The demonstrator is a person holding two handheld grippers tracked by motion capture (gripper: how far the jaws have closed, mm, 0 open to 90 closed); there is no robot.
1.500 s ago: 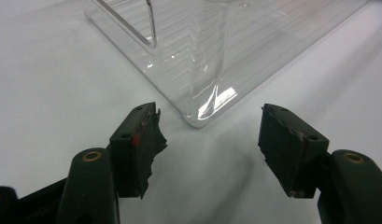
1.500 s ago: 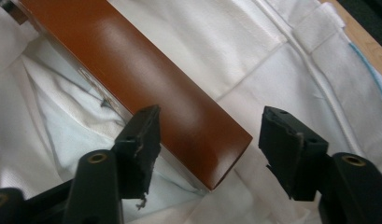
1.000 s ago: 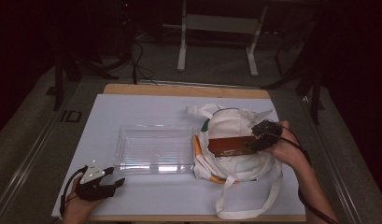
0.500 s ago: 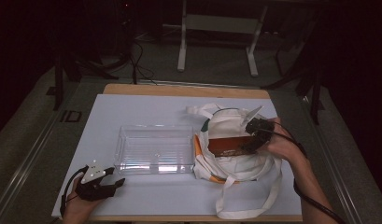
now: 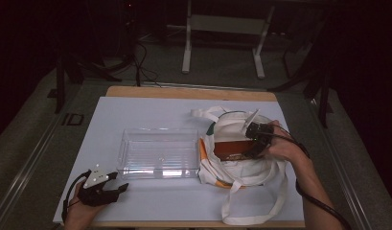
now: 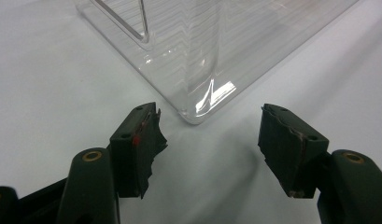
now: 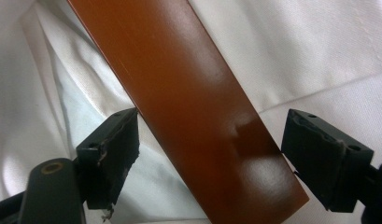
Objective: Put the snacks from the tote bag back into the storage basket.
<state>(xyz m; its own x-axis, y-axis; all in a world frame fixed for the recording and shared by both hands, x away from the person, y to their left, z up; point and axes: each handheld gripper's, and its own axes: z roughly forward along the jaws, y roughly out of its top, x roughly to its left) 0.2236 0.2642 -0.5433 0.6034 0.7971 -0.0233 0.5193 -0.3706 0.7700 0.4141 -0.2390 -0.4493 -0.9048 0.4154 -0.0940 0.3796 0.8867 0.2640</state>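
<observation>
A white cloth tote bag (image 5: pixel 234 122) lies right of centre on the table with a flat glossy brown box (image 5: pixel 231 149) in its mouth. My right gripper (image 5: pixel 251 146) reaches into the bag from the right. In the right gripper view it (image 7: pixel 209 140) is open; its jaws have just been opening. They straddle the brown box (image 7: pixel 188 93), which lies slantwise on the bag cloth (image 7: pixel 319 46) with neither pad touching it. My left gripper (image 5: pixel 121 188) rests at the table's near left, open and empty (image 6: pixel 209 126), facing a corner of the clear plastic tray (image 6: pixel 202 46).
The clear tray (image 5: pixel 157 130) sits mid-table, touching the bag's left side. The bag's handles (image 5: pixel 251 211) loop toward the near edge. A white sheet (image 5: pixel 136 112) covers the wooden tabletop. Beyond the far edge stand a white frame's legs (image 5: pixel 186 48) and cables on the floor.
The right gripper has shifted a little left and down into the bag, over the brown box. The left gripper has stayed put.
</observation>
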